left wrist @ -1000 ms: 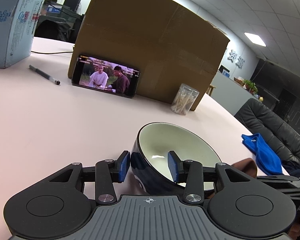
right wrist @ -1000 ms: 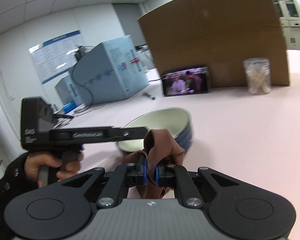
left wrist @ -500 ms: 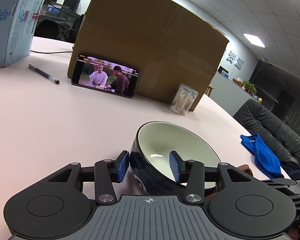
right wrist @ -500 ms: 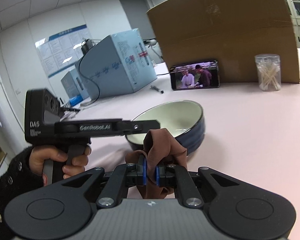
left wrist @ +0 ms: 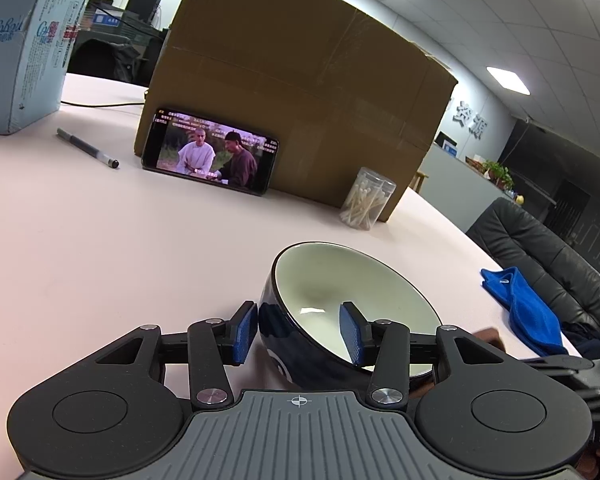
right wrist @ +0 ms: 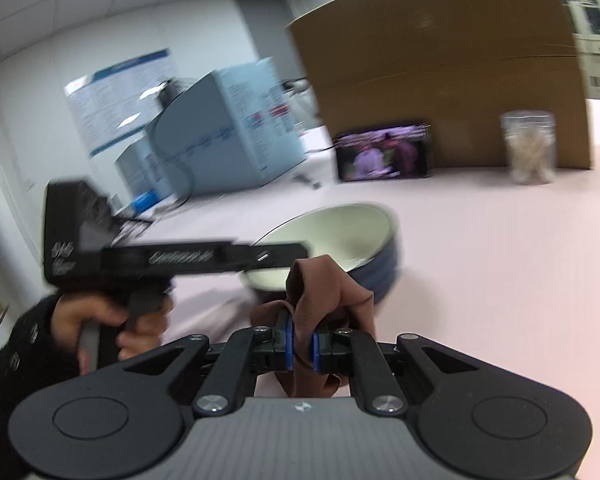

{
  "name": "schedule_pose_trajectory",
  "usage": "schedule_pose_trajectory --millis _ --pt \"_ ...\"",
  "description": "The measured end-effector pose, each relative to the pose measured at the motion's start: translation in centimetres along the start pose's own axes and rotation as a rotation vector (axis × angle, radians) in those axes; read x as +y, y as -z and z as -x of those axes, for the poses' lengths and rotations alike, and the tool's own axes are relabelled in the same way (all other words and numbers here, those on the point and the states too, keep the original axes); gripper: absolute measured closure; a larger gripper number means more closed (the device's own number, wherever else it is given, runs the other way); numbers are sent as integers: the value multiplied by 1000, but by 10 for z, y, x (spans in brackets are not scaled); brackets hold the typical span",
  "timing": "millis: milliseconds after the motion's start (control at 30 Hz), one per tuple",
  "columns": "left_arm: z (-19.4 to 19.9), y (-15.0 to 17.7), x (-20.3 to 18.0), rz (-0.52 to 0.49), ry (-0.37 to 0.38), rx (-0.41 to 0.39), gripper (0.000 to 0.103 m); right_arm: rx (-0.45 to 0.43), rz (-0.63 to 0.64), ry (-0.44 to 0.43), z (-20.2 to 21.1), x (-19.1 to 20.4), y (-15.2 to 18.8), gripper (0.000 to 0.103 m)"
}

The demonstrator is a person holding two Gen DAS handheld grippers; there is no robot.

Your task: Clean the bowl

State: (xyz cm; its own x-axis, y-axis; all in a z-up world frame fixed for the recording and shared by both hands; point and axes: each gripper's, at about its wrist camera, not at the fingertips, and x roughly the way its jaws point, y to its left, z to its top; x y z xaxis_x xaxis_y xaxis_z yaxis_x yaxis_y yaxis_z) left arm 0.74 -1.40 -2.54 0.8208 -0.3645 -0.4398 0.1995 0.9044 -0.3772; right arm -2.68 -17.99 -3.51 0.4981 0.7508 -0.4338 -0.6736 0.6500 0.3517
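A dark blue bowl (left wrist: pixel 340 312) with a cream inside stands on the pink table; it also shows in the right wrist view (right wrist: pixel 340 240). My left gripper (left wrist: pixel 298 334) straddles the bowl's near rim, one blue pad outside the wall and one inside, with a small gap at the outer pad. In the right wrist view the left gripper (right wrist: pixel 276 254) reaches over the bowl. My right gripper (right wrist: pixel 303 346) is shut on a brown cloth (right wrist: pixel 324 292), held just in front of the bowl. The right wrist view is blurred.
A big cardboard box (left wrist: pixel 300 100) stands behind, with a phone (left wrist: pixel 210 156) playing video leaning on it. A jar of cotton swabs (left wrist: pixel 366 200), a pen (left wrist: pixel 86 152) and a light blue carton (left wrist: pixel 20 48) stand on the table. A blue cloth (left wrist: pixel 528 312) lies on a black chair.
The right gripper with the brown cloth has swung sideways, blurring its view. The left gripper stays at the bowl's rim, and the bowl has barely shifted.
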Motion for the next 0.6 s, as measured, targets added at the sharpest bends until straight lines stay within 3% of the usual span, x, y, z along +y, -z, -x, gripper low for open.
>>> schedule_pose_trajectory --millis 167,400,600 --pt "0 2 -2 1 3 -2 58 -2 -17 -26 1 -1 0 93" --pt "1 2 -2 2 8 -2 57 -70 -78 47 15 -15 -3 92" --pt "1 2 -3 -1 5 -1 57 -57 -73 39 10 -13 -2 92"
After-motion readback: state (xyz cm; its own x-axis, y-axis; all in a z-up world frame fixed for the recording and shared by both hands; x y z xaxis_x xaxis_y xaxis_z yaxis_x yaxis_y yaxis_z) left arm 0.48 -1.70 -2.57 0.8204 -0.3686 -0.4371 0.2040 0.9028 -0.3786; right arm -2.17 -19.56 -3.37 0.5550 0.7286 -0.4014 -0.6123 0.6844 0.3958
